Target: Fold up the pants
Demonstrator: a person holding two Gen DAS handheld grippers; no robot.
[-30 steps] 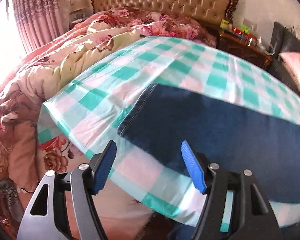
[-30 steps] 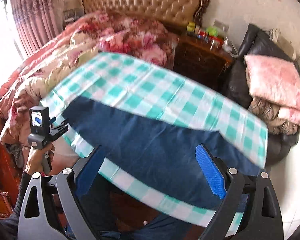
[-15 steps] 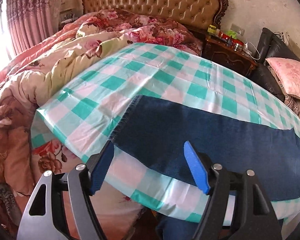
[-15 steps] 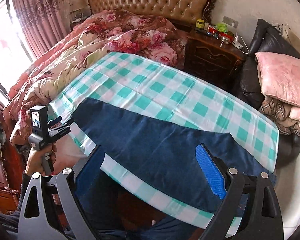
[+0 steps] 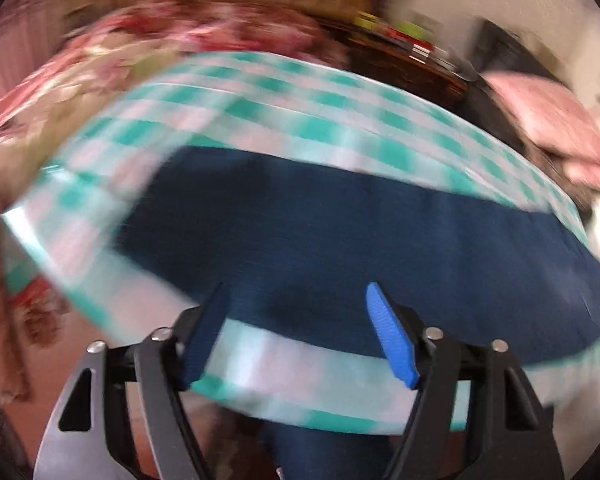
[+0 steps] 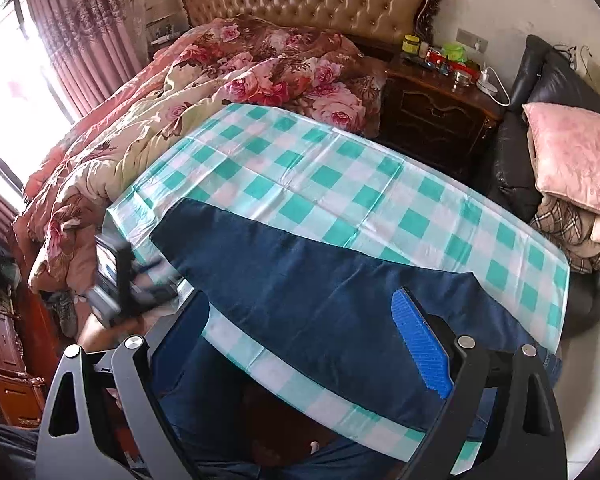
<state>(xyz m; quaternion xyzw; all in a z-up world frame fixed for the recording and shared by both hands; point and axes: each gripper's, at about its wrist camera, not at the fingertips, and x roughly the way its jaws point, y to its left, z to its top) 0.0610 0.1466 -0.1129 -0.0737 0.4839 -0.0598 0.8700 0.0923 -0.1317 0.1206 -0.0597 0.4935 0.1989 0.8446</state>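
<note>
Dark-blue denim pants (image 6: 332, 288) lie flat along the near edge of the checkered desk (image 6: 340, 184). Left gripper (image 5: 296, 320) jaws have just been closing, nothing between them. Right gripper (image 6: 300, 328) jaws stand apart, empty.

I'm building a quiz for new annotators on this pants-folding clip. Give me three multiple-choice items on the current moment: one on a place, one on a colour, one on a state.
1. Where do the pants lie?
A. on the checked tablecloth
B. on the floral quilt
C. on the pink pillow

2. What colour are the pants?
A. black
B. dark blue
C. grey

3. How does the right gripper stand?
A. shut on the pants
B. shut on the cloth
C. open, holding nothing

Answers: 1 A, the denim lies spread along the table's near edge. 2 B, it is dark blue in both views. 3 C, its fingers stand wide apart above the denim, clamping nothing.
</note>
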